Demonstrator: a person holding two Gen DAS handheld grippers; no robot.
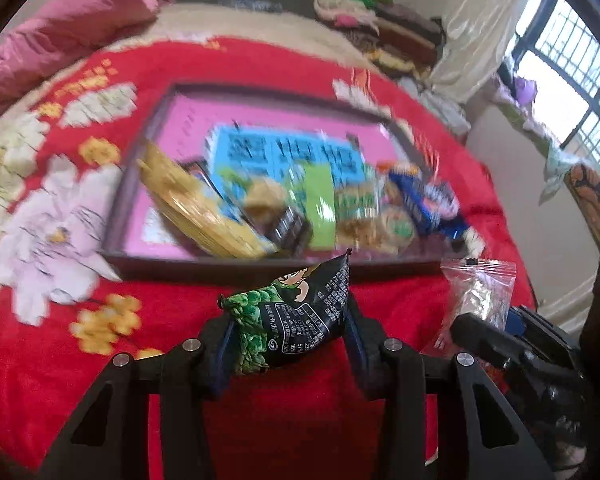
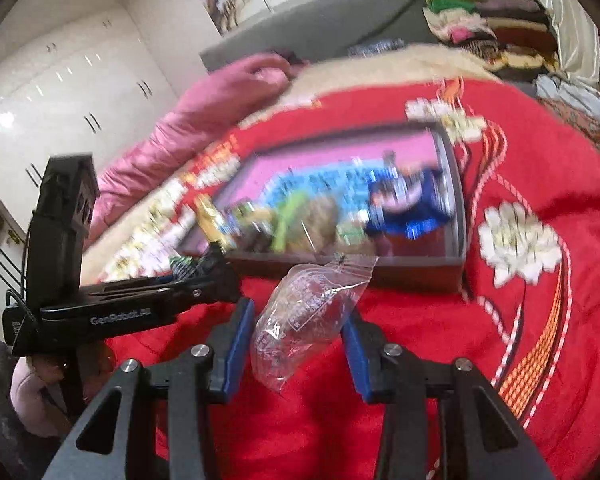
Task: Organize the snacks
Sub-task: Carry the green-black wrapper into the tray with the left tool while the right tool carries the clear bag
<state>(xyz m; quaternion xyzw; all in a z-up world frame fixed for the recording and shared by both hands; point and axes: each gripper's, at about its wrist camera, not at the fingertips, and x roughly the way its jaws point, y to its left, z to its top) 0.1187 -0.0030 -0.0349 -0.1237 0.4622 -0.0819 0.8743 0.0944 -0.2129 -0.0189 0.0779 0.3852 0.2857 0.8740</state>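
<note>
A black and green snack packet [image 1: 288,320] sits pinched between the blue pads of my left gripper [image 1: 286,344], raised above the red blanket. My right gripper [image 2: 298,336] is shut on a clear plastic snack bag [image 2: 308,312], which also shows at the right of the left wrist view as a clear bag [image 1: 480,296]. Just beyond both grippers lies a dark-framed tray [image 1: 236,264] with a pink bottom, holding several blurred snacks: a yellow packet [image 1: 196,208], a green one [image 1: 320,208] and a blue one [image 1: 424,200]. From the right wrist view the tray [image 2: 380,270] and the left gripper [image 2: 140,300] are visible.
Everything rests on a bed under a red floral blanket [image 1: 100,320]. A pink quilt [image 1: 60,32] lies at the far left, folded clothes [image 1: 380,20] are stacked at the back right, and a window [image 1: 560,80] is on the right. White wardrobes [image 2: 60,80] stand beyond the bed.
</note>
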